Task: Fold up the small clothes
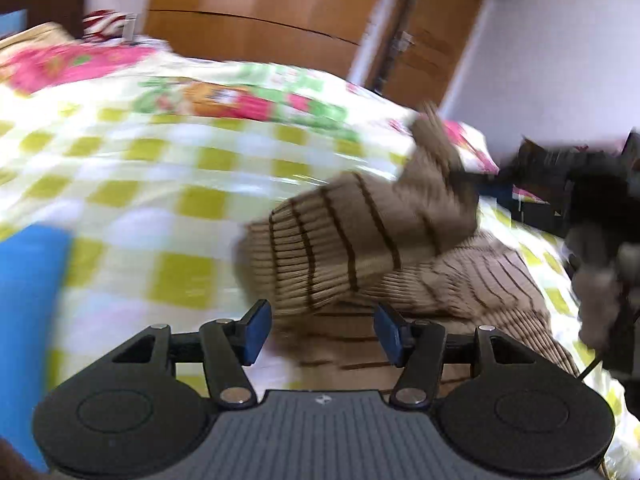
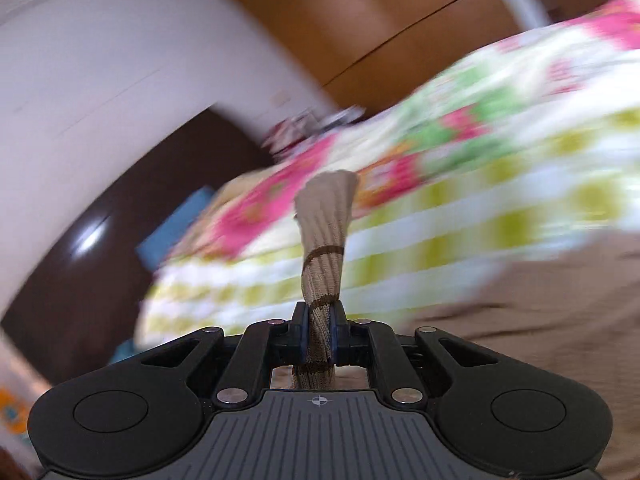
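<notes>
A small tan ribbed knit sweater with thin brown stripes [image 1: 344, 248] lies on the checked bed cover [image 1: 160, 168]. One part of it is lifted and folded over toward the left. My left gripper [image 1: 322, 330] is open and empty, just in front of the sweater's near edge. My right gripper [image 2: 319, 332] is shut on a bunched strip of the sweater [image 2: 324, 240], which sticks out past the fingers. In the left wrist view the right gripper [image 1: 472, 176] holds the raised part from the right. Both views are blurred by motion.
The bed cover has yellow-green checks and pink and green flower prints [image 2: 440, 148]. A blue object [image 1: 28, 304] lies at the bed's left. A wooden wardrobe [image 1: 256, 12] and a white wall [image 2: 100, 60] stand behind the bed.
</notes>
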`<action>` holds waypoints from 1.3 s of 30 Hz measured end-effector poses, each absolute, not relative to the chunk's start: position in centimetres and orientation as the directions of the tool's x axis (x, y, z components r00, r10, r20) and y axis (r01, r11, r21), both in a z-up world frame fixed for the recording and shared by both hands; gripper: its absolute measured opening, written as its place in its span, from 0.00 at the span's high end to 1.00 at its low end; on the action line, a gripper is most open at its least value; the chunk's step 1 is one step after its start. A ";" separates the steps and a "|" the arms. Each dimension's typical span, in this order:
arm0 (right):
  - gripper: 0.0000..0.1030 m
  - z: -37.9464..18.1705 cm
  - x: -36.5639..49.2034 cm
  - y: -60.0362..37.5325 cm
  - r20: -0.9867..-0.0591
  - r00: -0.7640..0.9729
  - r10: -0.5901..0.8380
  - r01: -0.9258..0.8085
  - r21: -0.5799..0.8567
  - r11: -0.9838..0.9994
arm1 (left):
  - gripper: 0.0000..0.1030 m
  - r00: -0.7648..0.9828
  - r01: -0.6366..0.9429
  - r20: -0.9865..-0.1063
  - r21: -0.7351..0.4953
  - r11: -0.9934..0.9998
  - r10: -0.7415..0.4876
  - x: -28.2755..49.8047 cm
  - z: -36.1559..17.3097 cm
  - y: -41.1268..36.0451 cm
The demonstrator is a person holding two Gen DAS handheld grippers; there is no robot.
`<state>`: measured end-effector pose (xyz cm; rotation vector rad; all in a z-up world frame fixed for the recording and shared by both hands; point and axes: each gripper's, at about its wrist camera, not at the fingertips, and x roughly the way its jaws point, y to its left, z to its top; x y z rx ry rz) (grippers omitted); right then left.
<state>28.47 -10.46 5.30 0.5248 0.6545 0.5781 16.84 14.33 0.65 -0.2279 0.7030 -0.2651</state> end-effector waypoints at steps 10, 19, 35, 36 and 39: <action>0.45 -3.0 28.3 -22.2 -0.504 0.670 0.545 -0.036 0.711 0.702 | 0.33 0.662 0.287 -0.696 -0.109 0.952 -0.279 19.0 -0.4 6.5; 0.46 -4.8 30.4 -22.6 -0.607 0.600 0.521 0.080 0.694 0.716 | 0.33 0.644 0.310 -0.712 -0.090 0.946 -0.279 19.3 -0.5 4.2; 0.89 2.7 30.3 -23.6 -0.306 0.720 0.622 -0.118 0.830 0.545 | 0.27 0.730 0.274 -0.638 -0.057 0.960 -0.246 20.7 2.9 5.4; 0.89 3.4 29.7 -23.9 -0.251 0.736 0.629 -0.157 0.840 0.519 | 0.23 0.734 0.269 -0.632 -0.066 0.961 -0.249 20.7 2.8 5.4; 0.89 2.6 27.8 -25.4 -0.231 0.784 0.576 -0.164 0.818 0.552 | 0.21 0.710 0.279 -0.657 -0.066 0.958 -0.252 21.4 1.0 4.5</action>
